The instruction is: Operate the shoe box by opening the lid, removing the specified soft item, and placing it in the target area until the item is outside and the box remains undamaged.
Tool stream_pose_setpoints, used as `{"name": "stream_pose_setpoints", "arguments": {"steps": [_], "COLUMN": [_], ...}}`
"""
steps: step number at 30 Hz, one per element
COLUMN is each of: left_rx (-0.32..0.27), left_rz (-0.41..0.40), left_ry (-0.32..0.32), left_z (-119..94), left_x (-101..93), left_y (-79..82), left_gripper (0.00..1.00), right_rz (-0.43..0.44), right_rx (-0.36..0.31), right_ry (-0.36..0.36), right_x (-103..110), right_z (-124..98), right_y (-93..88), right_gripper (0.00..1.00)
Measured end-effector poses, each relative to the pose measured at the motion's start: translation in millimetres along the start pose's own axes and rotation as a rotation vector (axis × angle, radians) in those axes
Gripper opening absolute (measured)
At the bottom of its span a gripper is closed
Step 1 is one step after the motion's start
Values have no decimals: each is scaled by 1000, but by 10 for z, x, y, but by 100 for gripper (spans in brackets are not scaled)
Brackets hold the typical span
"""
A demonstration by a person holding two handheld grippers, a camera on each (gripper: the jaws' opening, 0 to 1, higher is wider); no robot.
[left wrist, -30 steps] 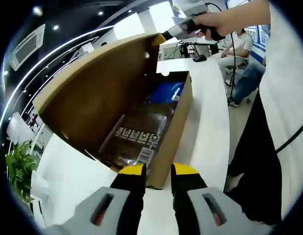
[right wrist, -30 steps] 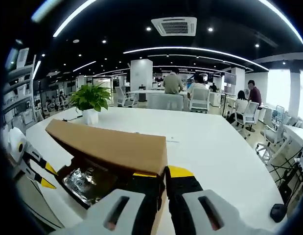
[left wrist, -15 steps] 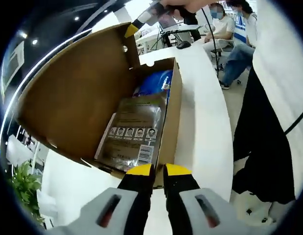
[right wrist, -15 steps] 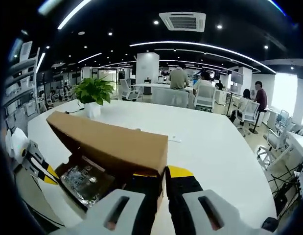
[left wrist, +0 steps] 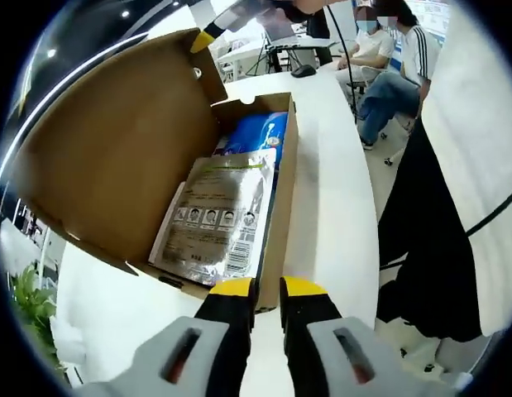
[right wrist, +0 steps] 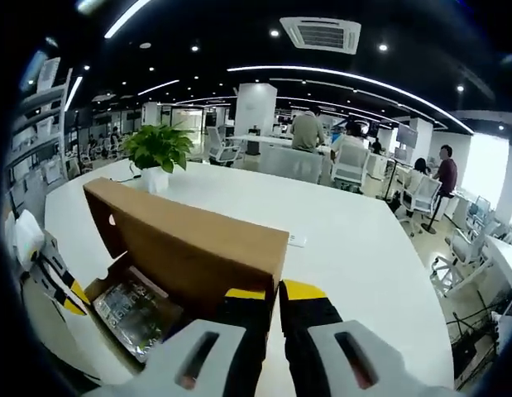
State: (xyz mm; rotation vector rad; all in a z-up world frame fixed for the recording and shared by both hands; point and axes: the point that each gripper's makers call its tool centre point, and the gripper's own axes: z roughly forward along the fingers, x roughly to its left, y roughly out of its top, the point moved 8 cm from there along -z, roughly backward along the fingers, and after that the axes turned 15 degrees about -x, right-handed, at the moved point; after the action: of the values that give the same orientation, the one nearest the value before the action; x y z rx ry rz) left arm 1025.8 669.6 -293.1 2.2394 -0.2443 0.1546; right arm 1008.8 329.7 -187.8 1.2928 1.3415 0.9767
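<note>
A brown cardboard shoe box point(left wrist: 282, 198) lies on the white table point(left wrist: 330, 165) with its lid point(left wrist: 115, 149) swung up to the left. Inside lie a silver pouch point(left wrist: 214, 219) with small pictures and a barcode, and a blue package point(left wrist: 257, 136) behind it. My left gripper point(left wrist: 266, 289) is shut on the box's near wall. My right gripper point(left wrist: 208, 35) pinches the lid's far corner. In the right gripper view, my right gripper point(right wrist: 275, 292) is shut on the lid point(right wrist: 189, 244). The pouch point(right wrist: 131, 308) shows below the lid, with the left gripper point(right wrist: 61, 289) beside it.
The person's dark trousers point(left wrist: 429, 248) and white top stand close along the table's right edge. Seated people point(left wrist: 388, 58) are beyond the table's far end. A potted plant point(right wrist: 156, 149) stands on the table point(right wrist: 346, 248) behind the box. Office desks and chairs lie farther back.
The lid has swung wider open, so more of the box's inside shows. My left jaws have drawn together on the box's near wall.
</note>
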Motion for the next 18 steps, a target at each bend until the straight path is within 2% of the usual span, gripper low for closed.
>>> {"name": "stream_pose_setpoints", "arguments": {"steps": [2,5,7,8,10,12,13,14,15,16,17,18], "left_rx": [-7,-12,-29,-32,-39,-59,-44,-32,-16,-11,16,27], "left_rz": [1,18,95,163,145,50,-30,-38,-8,-6,31,51], "left_ry": [20,36,32,13,1,-24,-36,-53,-103,-107,-145,-152], "left_z": [1,-5,-19,-33,-46,-42,-37,-29,5,16,67,92], "left_x": [22,-1,-2,-14,-28,12,59,85,101,102,106,106], "left_y": [-1,-4,-12,-19,-17,-8,7,18,29,31,41,41], "left_gripper": [6,5,5,5,6,6,5,4,4,4,4,4], "right_rz": [16,32,27,26,35,28,10,-5,-23,-28,-16,-17], "right_rx": [13,10,14,15,22,26,31,34,39,40,48,52], "right_ry": [1,3,14,17,22,23,27,34,43,46,56,61], "right_x": [-11,16,17,13,6,12,8,12,15,11,-10,-21], "right_z": [22,-52,-48,-61,-49,-26,10,13,8,9,12,22], "right_y": [-11,-34,-49,-44,-39,-24,-18,-15,-14,-14,-13,-15], "right_gripper": [2,2,2,3,3,3,3,3,3,3,3,3]}}
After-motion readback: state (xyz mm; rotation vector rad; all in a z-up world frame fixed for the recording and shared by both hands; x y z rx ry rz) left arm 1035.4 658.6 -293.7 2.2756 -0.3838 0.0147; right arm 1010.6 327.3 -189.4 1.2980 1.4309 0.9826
